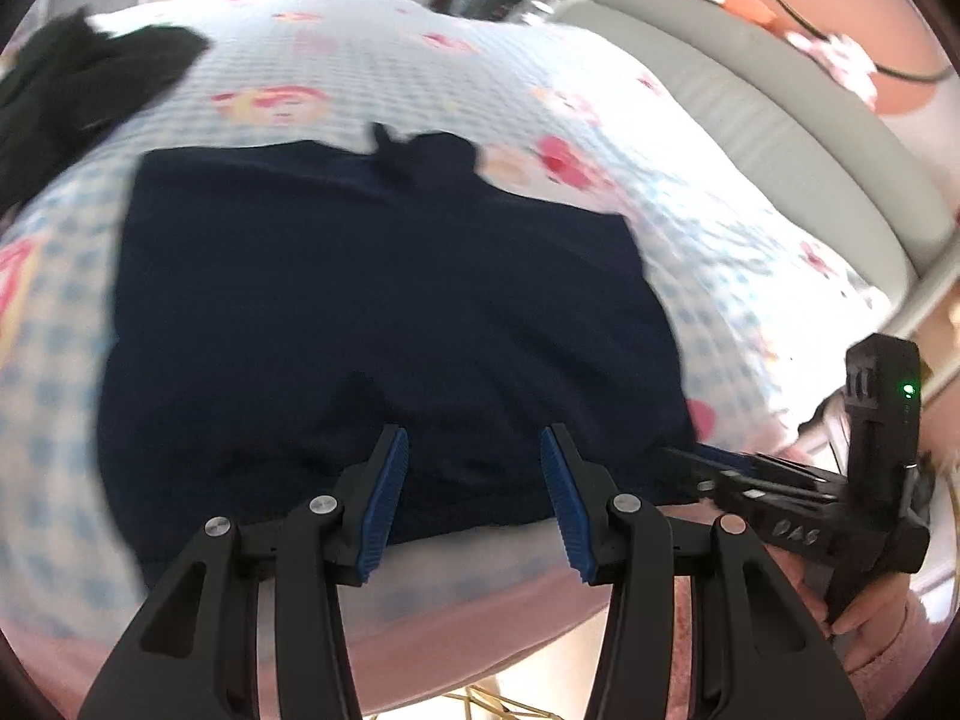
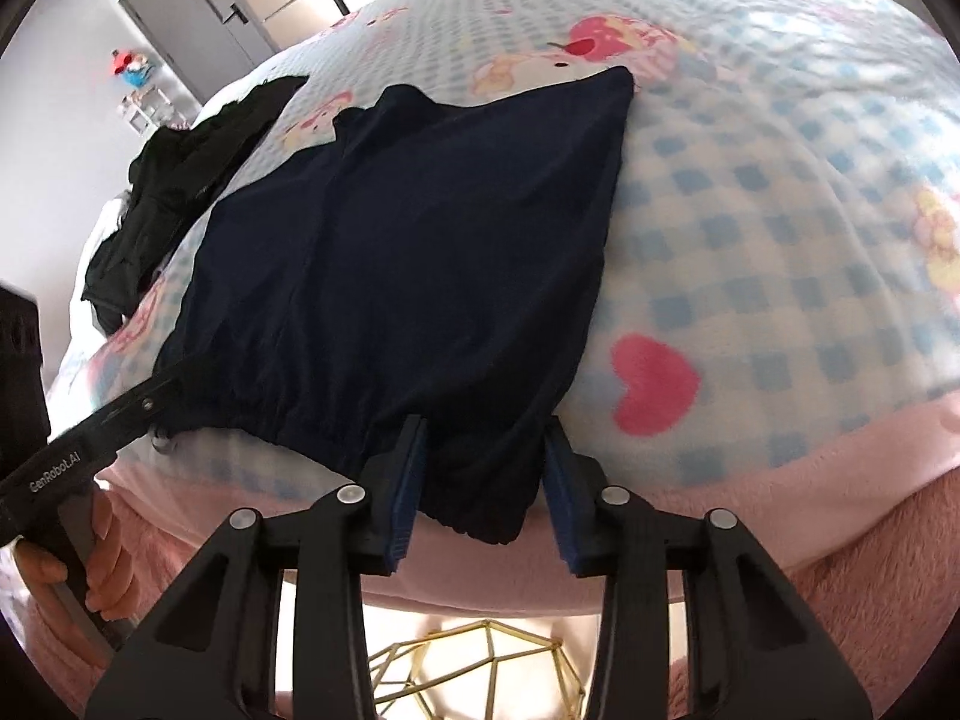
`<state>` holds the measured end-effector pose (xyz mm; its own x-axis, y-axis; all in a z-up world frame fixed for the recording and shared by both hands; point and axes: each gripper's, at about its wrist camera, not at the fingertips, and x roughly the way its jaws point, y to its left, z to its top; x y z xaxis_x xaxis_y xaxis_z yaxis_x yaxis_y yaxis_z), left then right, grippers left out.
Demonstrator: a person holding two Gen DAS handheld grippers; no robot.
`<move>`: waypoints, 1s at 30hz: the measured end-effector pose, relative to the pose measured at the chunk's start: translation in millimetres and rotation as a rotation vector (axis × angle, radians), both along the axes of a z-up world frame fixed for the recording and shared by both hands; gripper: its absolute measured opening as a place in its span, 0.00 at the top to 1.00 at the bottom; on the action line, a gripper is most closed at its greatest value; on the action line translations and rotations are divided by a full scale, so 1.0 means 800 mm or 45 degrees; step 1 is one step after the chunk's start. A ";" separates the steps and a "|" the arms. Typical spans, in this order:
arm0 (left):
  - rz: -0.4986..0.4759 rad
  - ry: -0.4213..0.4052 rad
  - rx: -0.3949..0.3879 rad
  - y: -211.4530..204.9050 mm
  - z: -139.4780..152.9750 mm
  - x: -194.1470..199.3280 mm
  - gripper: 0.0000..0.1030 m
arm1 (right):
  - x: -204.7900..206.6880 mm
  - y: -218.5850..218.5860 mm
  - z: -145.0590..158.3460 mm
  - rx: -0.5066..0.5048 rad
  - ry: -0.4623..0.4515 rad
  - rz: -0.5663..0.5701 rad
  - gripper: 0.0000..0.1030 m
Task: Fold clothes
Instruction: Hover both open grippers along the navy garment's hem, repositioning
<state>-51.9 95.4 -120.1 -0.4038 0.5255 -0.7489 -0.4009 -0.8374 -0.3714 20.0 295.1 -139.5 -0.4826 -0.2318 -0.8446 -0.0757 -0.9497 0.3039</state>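
My right gripper (image 2: 483, 468) straddles the navy shorts' (image 2: 420, 252) waistband corner, pads not yet pinching. My left gripper (image 1: 474, 480) hangs spread above the same hem.

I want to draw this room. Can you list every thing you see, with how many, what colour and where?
shorts: one, navy, flat on the blanket, waistband at the near edge
black clothes: one pile, black, far left on the blanket
blanket: one, blue-checked with cartoon prints, pink border, under the clothes
headboard: one, grey, far right
door: one, grey, background
wire frame: one, gold, below the bed edge
left gripper: black, blue pads, jaws apart over the waistband
right gripper: black, blue pads, jaws astride the waistband corner
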 end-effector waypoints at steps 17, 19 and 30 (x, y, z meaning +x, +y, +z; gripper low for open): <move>-0.085 -0.026 -0.023 0.020 -0.013 0.012 0.53 | -0.032 -0.004 0.025 -0.160 0.087 0.068 0.64; -0.105 -0.024 -0.018 0.021 -0.011 0.014 0.52 | -0.038 -0.010 0.021 -0.168 0.084 0.075 0.64; -0.095 -0.016 -0.072 0.040 -0.011 0.006 0.51 | 0.008 0.042 0.018 -0.205 0.053 -0.129 0.64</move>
